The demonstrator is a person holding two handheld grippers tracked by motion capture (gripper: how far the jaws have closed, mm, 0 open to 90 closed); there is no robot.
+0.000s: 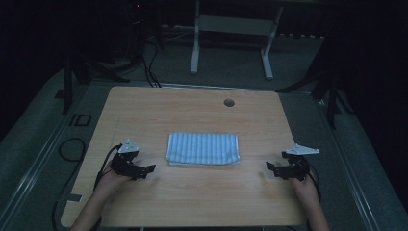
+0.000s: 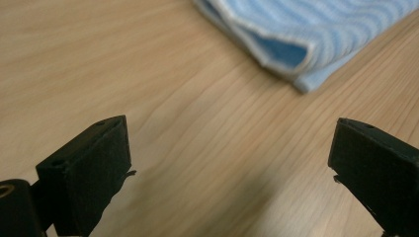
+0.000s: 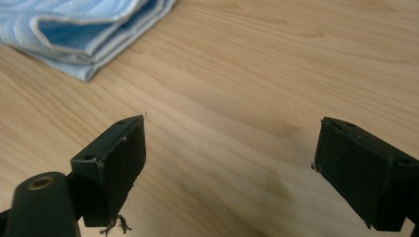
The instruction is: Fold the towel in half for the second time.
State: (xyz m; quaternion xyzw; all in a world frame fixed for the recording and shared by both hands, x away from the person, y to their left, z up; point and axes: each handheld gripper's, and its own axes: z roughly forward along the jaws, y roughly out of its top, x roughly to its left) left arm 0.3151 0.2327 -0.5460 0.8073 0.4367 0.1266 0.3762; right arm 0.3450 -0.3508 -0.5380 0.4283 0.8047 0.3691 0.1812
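A folded light-blue striped cloth [image 1: 203, 148] lies flat at the middle of the wooden table [image 1: 192, 110]. My left gripper [image 1: 149, 170] rests low over the table to the cloth's left, open, with bare wood between its jaws. My right gripper [image 1: 270, 167] sits to the cloth's right, also open and holding nothing. In the left gripper view [image 2: 227, 163] a folded corner of the cloth [image 2: 296, 34] shows ahead at upper right. In the right gripper view [image 3: 230, 163] the cloth's layered edge [image 3: 84, 29] lies at upper left.
A round cable hole [image 1: 229, 102] sits near the table's far edge. Beyond the table stand white desk legs [image 1: 195, 48] and dark stands [image 1: 332, 91] on a dim floor. Black cables [image 1: 72, 149] trail along the left side.
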